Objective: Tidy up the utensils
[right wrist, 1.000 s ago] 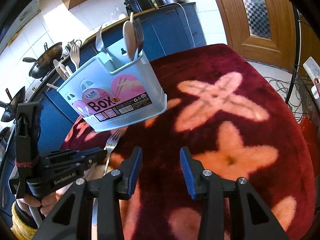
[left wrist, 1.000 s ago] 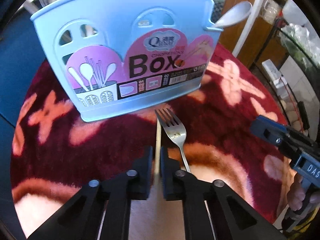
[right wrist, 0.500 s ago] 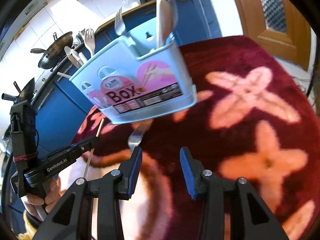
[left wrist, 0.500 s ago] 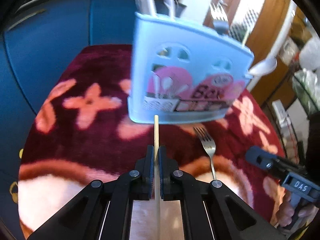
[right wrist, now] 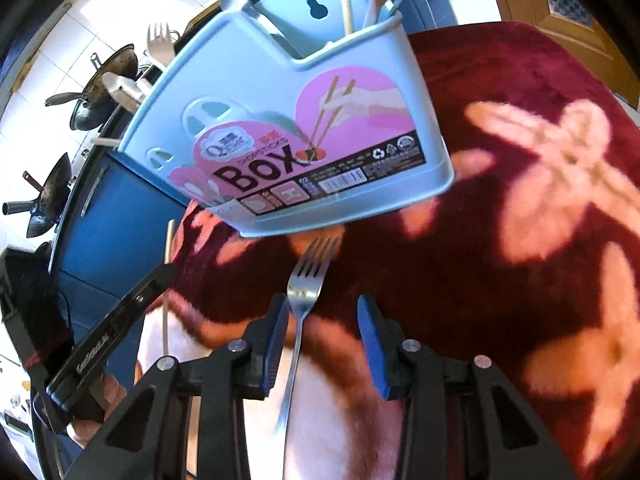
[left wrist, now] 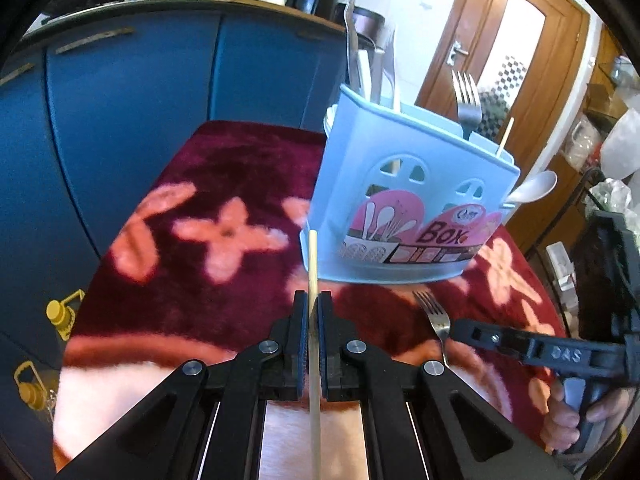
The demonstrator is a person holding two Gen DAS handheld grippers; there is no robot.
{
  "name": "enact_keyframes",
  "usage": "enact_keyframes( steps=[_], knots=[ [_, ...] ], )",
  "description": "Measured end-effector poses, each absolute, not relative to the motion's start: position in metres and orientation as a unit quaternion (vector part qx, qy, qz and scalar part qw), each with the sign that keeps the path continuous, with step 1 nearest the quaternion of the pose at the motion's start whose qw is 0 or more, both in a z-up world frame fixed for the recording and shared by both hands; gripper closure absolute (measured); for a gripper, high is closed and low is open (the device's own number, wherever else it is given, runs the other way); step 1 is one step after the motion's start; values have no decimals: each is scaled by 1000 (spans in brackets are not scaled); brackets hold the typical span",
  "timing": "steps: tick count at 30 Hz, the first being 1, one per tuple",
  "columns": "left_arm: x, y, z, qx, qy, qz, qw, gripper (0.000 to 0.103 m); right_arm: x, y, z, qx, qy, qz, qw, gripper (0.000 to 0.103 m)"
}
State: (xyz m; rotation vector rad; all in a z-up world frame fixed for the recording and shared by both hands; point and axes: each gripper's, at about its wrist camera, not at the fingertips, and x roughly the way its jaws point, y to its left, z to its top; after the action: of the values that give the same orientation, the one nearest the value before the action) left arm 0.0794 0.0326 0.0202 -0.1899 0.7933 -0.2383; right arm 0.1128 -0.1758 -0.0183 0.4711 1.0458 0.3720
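My left gripper point(left wrist: 313, 312) is shut on a wooden chopstick point(left wrist: 313, 264) and holds it above the table, its tip near the left corner of the light blue utensil box point(left wrist: 404, 216). The box point(right wrist: 304, 132) holds forks, spoons and a chopstick. A metal fork point(right wrist: 306, 288) lies on the red flowered tablecloth point(right wrist: 500, 240) in front of the box. My right gripper point(right wrist: 323, 316) is open over the fork's neck, jaws on either side. The fork point(left wrist: 434, 314) and right gripper also show in the left wrist view point(left wrist: 520, 350).
Blue cabinets point(left wrist: 120, 120) stand behind the table's far edge. Pans point(right wrist: 96, 96) sit on the counter at left. A wooden door point(left wrist: 508, 40) is at the back right. The left gripper with its chopstick point(right wrist: 166, 280) is left of my right gripper.
My left gripper lifted the chopstick and swung left of the box. My right gripper moved forward and down, so its open jaws now straddle the fork.
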Motion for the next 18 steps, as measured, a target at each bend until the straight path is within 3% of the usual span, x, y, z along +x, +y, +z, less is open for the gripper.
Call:
enact_keyframes(
  steps=[7,10,12,18],
  knots=[
    [76,41,21,-112,374,-118,913,99,133,-176,-27,250,507,188,803,68],
    [75,42,23,-115,370,-117,914,99,139,-178,-29,265,509,195,795,77],
    [72,42,25,-116,366,-118,916,99,140,-178,-31,272,510,204,790,88],
    [66,38,34,-116,351,-122,921,99,131,-173,-27,279,494,232,790,95]
  ],
)
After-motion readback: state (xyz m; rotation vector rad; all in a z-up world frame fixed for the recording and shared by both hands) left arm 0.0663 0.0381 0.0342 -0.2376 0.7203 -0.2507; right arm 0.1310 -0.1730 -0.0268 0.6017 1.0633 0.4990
